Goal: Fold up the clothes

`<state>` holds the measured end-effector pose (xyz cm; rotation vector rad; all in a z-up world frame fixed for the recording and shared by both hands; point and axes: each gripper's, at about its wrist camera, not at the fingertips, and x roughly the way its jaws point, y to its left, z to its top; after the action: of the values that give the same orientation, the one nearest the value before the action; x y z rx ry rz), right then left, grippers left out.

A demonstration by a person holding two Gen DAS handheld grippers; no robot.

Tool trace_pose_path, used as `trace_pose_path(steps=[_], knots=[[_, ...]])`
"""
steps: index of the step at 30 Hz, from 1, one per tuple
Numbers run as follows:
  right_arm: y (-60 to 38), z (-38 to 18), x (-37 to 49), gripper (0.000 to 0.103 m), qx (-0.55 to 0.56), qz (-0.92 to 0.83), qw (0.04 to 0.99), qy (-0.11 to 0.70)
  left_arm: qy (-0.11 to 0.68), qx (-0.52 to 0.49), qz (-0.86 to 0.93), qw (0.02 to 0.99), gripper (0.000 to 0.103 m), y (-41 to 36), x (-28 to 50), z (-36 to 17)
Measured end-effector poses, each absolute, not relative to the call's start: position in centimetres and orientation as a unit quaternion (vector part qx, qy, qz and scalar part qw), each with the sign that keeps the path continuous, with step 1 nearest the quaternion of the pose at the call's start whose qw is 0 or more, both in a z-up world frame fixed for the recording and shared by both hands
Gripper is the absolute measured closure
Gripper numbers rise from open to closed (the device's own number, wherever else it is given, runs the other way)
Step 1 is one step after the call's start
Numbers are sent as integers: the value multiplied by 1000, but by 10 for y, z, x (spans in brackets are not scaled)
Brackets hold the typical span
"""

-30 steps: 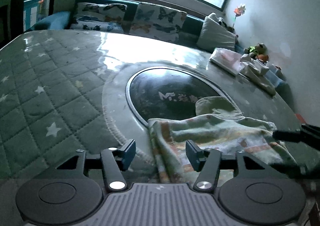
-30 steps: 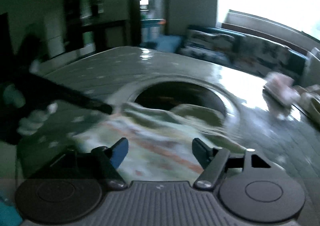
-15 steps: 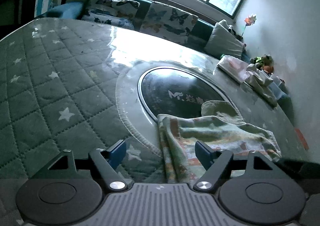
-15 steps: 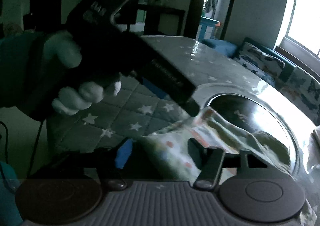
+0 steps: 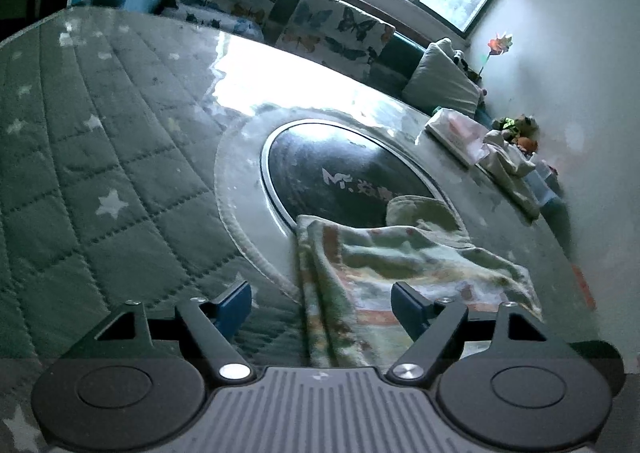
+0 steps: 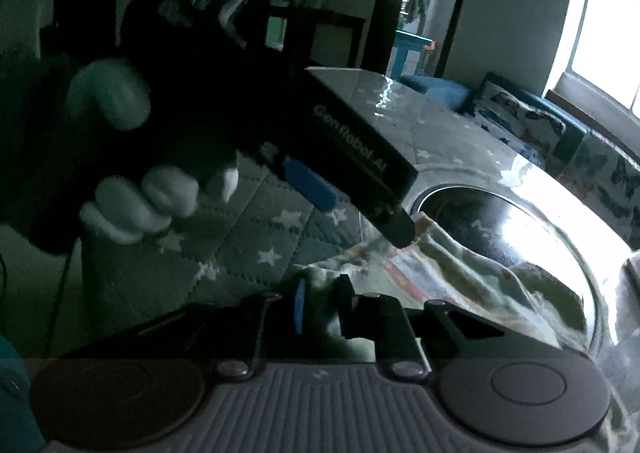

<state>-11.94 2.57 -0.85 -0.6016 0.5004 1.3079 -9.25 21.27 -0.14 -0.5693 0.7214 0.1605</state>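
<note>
A pale patterned cloth (image 5: 384, 265) with orange and green bands lies crumpled on the table, half over the round dark glass inset (image 5: 340, 173). My left gripper (image 5: 322, 307) is open, its fingers astride the cloth's near edge. In the right wrist view the same cloth (image 6: 460, 265) stretches away to the right. My right gripper (image 6: 320, 307) is shut on a corner of that cloth. The left gripper (image 6: 360, 209), held in a gloved hand, hangs just above the cloth there.
The table wears a green quilted cover with white stars (image 5: 100, 173). Folded clothes (image 5: 460, 129) and a crumpled garment (image 5: 508, 165) lie at the far right edge. A sofa with butterfly cushions (image 5: 320, 29) stands behind under the window.
My right gripper has closed on the cloth's corner. My left gripper has opened wider and pulled back a little along the cloth's near edge.
</note>
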Motion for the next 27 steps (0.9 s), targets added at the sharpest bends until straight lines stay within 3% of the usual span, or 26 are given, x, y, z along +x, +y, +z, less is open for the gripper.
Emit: trace_pose_path(steps=[11, 14, 18, 20, 23, 27], knots=[[1, 23, -87, 91, -164, 588, 747, 263, 364, -358, 54, 858, 26, 215, -78, -8], [-3, 25, -84, 91, -153, 586, 752, 262, 369, -384, 42, 845, 36, 216, -72, -11], [-3, 24, -84, 91, -148, 586, 752, 262, 378, -410, 31, 830, 65, 216, -62, -20], [-3, 22, -84, 91, -148, 587, 751, 264, 380, -413, 30, 827, 74, 216, -58, -23], [-5, 20, -84, 90, -146, 588, 750, 268, 383, -409, 31, 828, 78, 214, -55, -24], [-18, 21, -80, 81, -131, 585, 752, 272, 382, -410, 29, 828, 80, 216, -55, -26]])
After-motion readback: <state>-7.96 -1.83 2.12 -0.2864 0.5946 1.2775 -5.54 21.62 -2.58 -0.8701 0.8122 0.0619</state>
